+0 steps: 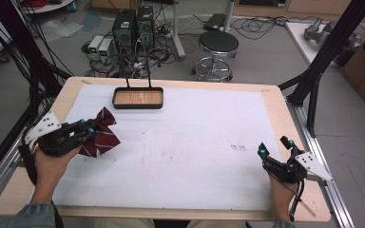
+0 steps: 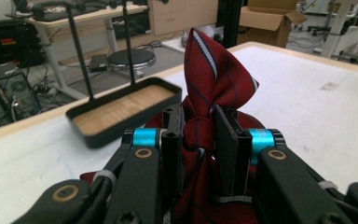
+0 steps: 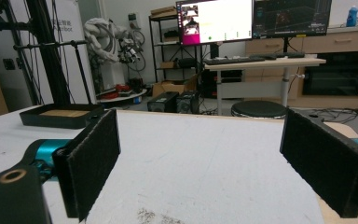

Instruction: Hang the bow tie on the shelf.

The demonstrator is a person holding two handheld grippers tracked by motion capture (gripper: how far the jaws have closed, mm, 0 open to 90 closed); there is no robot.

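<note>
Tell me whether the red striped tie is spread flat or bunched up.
Bunched up. The tie is gathered into a crumpled bundle, clamped between the pads of the left gripper and held above the table.

A light wooden table (image 1: 275, 102) with rounded corners carries a white mat (image 1: 195, 142) that covers most of its top and shows faint smudges, and near the mat's far edge stands a shallow black tray (image 1: 138, 98) with a wood-grain floor and two thin black uprights.
</note>
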